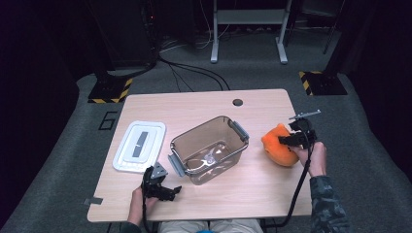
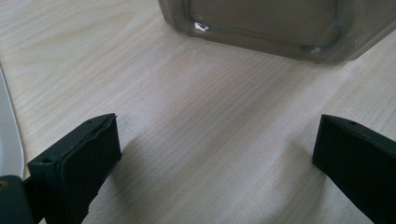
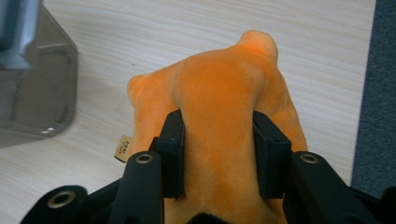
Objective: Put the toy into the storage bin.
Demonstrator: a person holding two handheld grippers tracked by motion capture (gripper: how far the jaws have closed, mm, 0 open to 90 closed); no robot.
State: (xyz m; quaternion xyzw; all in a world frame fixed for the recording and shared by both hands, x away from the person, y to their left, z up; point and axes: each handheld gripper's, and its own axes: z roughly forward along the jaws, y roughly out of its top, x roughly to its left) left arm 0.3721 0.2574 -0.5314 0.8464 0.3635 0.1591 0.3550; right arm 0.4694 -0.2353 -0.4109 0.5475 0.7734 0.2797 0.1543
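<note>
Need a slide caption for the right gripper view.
Right gripper clamps an orange plush toy on the wooden table, beside the clear bin.

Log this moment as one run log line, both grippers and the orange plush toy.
right hand-held gripper: shut on orange plush toy | left hand-held gripper: open, over bare table | clear bin: lid off

the orange plush toy (image 1: 279, 145) was a soft, velvety lump with a rounded knob (image 3: 256, 42) at its far end and a small printed tag (image 3: 123, 148) at one side. it lay on the wooden table, just beside the clear plastic bin (image 1: 210, 148), off the bin's right end, apart from it, near the table's right edge.
</note>
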